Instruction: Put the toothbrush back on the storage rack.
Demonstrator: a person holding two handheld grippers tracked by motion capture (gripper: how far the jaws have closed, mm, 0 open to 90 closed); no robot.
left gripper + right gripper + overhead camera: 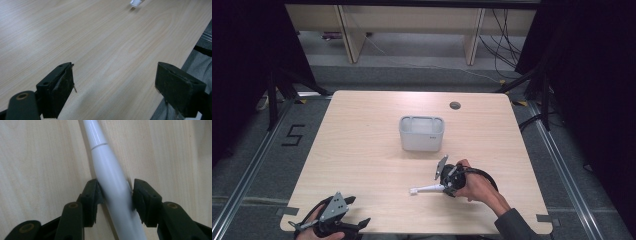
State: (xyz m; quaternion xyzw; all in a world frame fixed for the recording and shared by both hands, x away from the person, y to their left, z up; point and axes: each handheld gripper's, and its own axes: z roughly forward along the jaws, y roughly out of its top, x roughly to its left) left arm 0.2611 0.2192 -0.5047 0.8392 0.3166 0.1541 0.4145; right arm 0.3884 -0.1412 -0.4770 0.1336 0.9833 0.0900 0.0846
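Grasp step. My right claw (445, 188) is down at the table (362, 150), jaws either side of the white toothbrush (428, 189) handle; in the right gripper view the pads (93, 195) sit against the handle (112, 190) on both sides, so I call it narrowed onto the toothbrush, grip just made or nearly firm. The handle looks a little blurred there, so how tight the squeeze is I can't say.

Toothbrush: lies flat on the table, brush head pointing to 9 o'clock from my right claw, at about 5 o'clock from the bin (421, 133). Its head tip also peeks in at the top of the left gripper view (135, 2).

Left claw (343, 214): idle at the near table edge, about 8 o'clock from the bin, jaws wide, nothing between them.

Bin: white, open top, table centre, upright. Inside looks empty from the high view, though the near inner wall hides part of the floor.

Next, my guess: firm up the grip, lift clear, carry toward 11 o'clock to the bin, drop in. Needs a centred hold, since a long thin handle may pivot in the pads.
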